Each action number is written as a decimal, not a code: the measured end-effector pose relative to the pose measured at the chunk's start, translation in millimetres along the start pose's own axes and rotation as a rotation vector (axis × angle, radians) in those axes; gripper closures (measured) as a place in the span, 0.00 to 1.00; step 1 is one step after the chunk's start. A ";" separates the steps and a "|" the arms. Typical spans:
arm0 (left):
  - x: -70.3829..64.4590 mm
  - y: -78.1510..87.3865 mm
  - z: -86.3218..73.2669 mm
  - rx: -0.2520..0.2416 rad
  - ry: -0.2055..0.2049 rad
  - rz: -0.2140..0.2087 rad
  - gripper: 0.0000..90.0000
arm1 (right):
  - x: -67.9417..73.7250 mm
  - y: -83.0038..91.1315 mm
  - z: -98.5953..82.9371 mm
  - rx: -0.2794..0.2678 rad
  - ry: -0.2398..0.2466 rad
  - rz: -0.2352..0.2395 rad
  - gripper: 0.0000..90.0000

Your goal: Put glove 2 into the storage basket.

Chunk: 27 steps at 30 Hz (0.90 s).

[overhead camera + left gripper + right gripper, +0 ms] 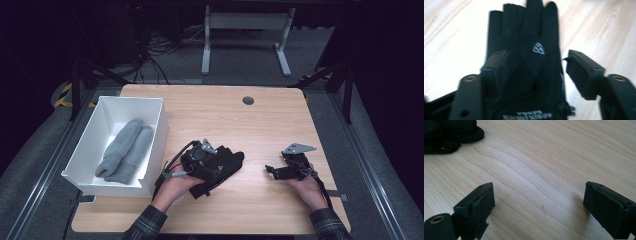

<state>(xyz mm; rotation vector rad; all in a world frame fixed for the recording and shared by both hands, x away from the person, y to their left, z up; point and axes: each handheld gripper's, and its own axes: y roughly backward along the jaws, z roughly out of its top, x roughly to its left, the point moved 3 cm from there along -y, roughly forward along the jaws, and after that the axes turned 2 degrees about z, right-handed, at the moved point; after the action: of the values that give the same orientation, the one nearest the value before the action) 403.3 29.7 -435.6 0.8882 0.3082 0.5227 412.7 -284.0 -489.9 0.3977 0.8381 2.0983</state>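
left gripper (220, 162) aimed 2 o'clock, jaws apart, probably loose; right gripper (270, 170) aimed 9 o'clock, jaws wide

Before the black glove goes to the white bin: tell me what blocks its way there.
Nothing visible blocks it. The black glove lies between the open jaws of the left tool; bare table separates it from the white bin, whose near wall it must clear. Grey gloves lie inside.

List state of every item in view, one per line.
black glove: flat on the table, fingers pointing away, between the left jaws, not clamped.
left gripper: open, astride the glove.
right gripper: open, holding nothing, low over bare wood.
grey gloves: pair lying side by side in the bin.
white bin: upright, open-topped, at the table's left edge.
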 end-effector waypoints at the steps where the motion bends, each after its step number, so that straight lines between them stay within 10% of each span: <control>1: 1.4 -2.0 0.6 0.005 -0.001 0.002 0.27 | 0.0 -0.1 0.1 0.000 0.000 0.000 0.12; 17: 9.3 -45.7 -8.1 0.109 -0.047 0.008 0.06 | 0.5 0.1 0.2 -0.001 0.003 0.001 0.13; 27: 6.2 -43.4 -10.3 0.108 -0.058 -0.043 0.24 | 1.0 0.1 0.2 -0.003 0.004 0.003 0.14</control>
<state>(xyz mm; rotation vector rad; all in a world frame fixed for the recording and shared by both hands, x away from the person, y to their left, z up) 416.9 17.4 -476.8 0.9973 0.3039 0.4427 412.2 -283.2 -489.7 0.3936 0.8365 2.1037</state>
